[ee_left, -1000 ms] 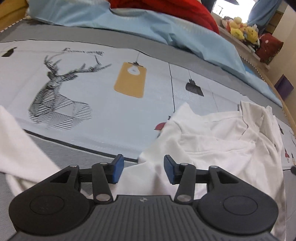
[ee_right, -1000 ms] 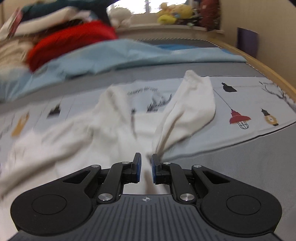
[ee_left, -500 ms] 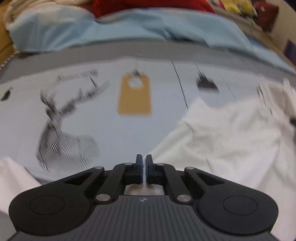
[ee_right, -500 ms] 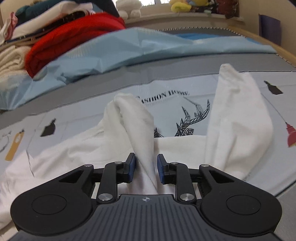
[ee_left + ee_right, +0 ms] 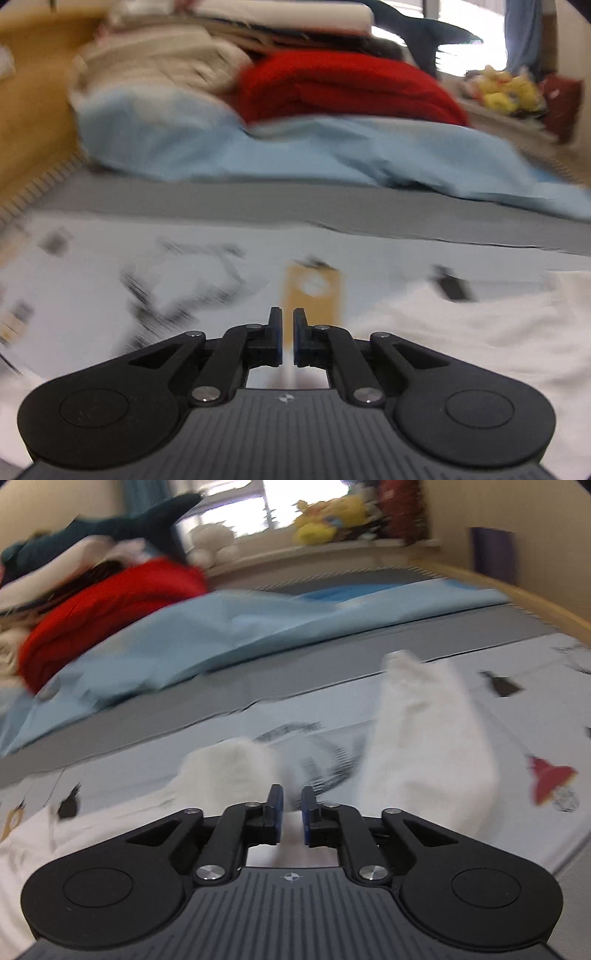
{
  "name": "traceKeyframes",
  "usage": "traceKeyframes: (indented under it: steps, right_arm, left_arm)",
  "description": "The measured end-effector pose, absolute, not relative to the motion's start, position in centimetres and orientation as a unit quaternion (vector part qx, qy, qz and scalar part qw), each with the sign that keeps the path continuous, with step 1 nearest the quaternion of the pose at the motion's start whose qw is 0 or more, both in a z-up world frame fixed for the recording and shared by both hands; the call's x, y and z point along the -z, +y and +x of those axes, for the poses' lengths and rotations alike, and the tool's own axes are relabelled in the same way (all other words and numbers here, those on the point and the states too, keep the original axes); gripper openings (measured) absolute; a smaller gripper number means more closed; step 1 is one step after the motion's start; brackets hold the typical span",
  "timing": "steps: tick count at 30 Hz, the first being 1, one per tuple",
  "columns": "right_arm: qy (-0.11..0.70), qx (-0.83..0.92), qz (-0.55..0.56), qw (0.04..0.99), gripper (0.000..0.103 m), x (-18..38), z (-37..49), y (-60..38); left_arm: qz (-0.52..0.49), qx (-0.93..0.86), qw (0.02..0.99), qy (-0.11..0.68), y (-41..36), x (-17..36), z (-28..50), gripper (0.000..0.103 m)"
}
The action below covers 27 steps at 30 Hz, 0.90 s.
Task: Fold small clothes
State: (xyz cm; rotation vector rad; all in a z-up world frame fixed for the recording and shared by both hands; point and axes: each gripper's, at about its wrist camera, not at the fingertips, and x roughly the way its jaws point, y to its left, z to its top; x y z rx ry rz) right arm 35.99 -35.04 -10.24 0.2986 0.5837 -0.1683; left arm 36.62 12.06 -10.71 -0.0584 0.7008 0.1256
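Right claw [image 5: 292,814] nipped on white garment [image 5: 424,746] — blurry, on printed sheet [image 5: 535,672].

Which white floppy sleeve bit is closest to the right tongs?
The shorter white hump, just left of the right tongs. The taller white flap stands off to the right.

Bright window [image 5: 258,506] backlight; both fisheye views motion-blurred, edges curved.
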Motion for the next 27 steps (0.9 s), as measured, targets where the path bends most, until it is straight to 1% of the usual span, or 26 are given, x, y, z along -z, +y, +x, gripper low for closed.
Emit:
traceKeyframes:
  steps: [1,2,3,4,6,8,9,10,13,14,15,16,17,18,19,20,22,23,24,26,27]
  right_arm:
    - [0.271,0.106,0.16,0.943,0.016,10.1,35.4,-36.3]
    - [0.264,0.127,0.17,0.941,0.02,10.0,35.1,-37.5]
    - [0.265,0.146,0.179,0.936,0.025,10.3,35.0,-38.6]
    - [0.275,0.157,0.187,0.93,0.027,10.8,35.0,-39.8]
    - [0.295,0.168,0.203,0.918,0.028,12.2,35.0,-41.6]
    - [0.311,0.171,0.226,0.907,0.028,13.4,35.1,-42.6]
    - [0.314,0.167,0.235,0.905,0.029,13.8,35.2,-42.8]
    - [0.314,0.159,0.237,0.906,0.03,13.9,35.3,-42.7]
    - [0.301,0.127,0.213,0.921,0.031,13.0,36.4,-41.1]
    - [0.301,0.113,0.211,0.923,0.035,12.8,37.1,-40.8]
    - [0.309,0.094,0.207,0.924,0.043,12.5,37.9,-40.3]
    - [0.329,0.077,0.197,0.92,0.047,12.6,38.9,-39.8]
    - [0.346,0.071,0.185,0.917,0.049,12.8,39.6,-39.3]
    - [0.357,0.071,0.17,0.916,0.049,13.2,40.0,-38.7]
    - [0.366,0.075,0.148,0.916,0.049,13.7,40.4,-38.0]
    - [0.373,0.081,0.13,0.915,0.048,14.0,40.5,-37.6]
    - [0.37,0.088,0.094,0.92,0.039,14.1,40.6,-37.2]
    - [0.366,0.093,0.089,0.922,0.013,13.9,40.3,-37.3]
    - [0.356,0.103,0.109,0.923,0.004,13.4,39.7,-38.1]
    - [0.314,0.129,0.173,0.925,0.003,11.8,37.5,-40.9]
    - [0.285,0.148,0.2,0.925,0.003,10.7,35.9,-42.4]
  left_arm:
    - [-0.044,-0.025,0.932,0.359,11.7,11.0,36.3,0.008]
    - [-0.055,0.014,0.924,0.379,11.1,11.4,36.3,0.012]
    - [-0.061,0.047,0.914,0.399,10.6,11.9,36.3,0.018]
    - [-0.056,0.069,0.902,0.422,10.0,12.9,36.2,0.021]
    - [-0.012,0.048,0.887,0.459,9.5,15.1,36.4,0.023]
    - [-0.009,0.035,0.896,0.443,10.1,15.5,36.3,0.022]
    - [0.002,0.013,0.894,0.448,10.0,15.1,36.5,0.011]
    - [0.02,-0.02,0.893,0.449,9.6,14.5,36.7,0.01]
    - [0.019,-0.052,0.898,0.436,8.8,12.1,36.2,0.013]
    - [0.003,-0.047,0.899,0.435,8.7,11.0,35.5,0.013]
    - [-0.014,-0.043,0.901,0.432,8.8,9.9,34.9,0.016]
    - [-0.029,-0.04,0.903,0.427,8.6,8.7,34.0,0.019]
    - [-0.038,-0.038,0.905,0.421,8.3,7.4,33.0,0.028]
    - [-0.04,-0.034,0.907,0.417,7.9,6.4,32.0,0.036]
    - [-0.039,-0.03,0.91,0.412,7.3,5.6,30.5,0.039]
    - [-0.037,-0.029,0.912,0.407,6.9,5.0,29.0,0.042]
    - [-0.032,-0.032,0.913,0.406,6.1,4.8,26.5,0.042]
    - [-0.027,-0.036,0.91,0.411,5.5,5.1,25.6,0.042]
    - [-0.021,-0.034,0.907,0.42,5.2,5.9,25.5,0.042]
    - [-0.009,-0.025,0.902,0.432,4.6,7.0,26.5,0.042]
    - [-0.004,-0.027,0.905,0.425,4.6,7.2,27.1,0.042]
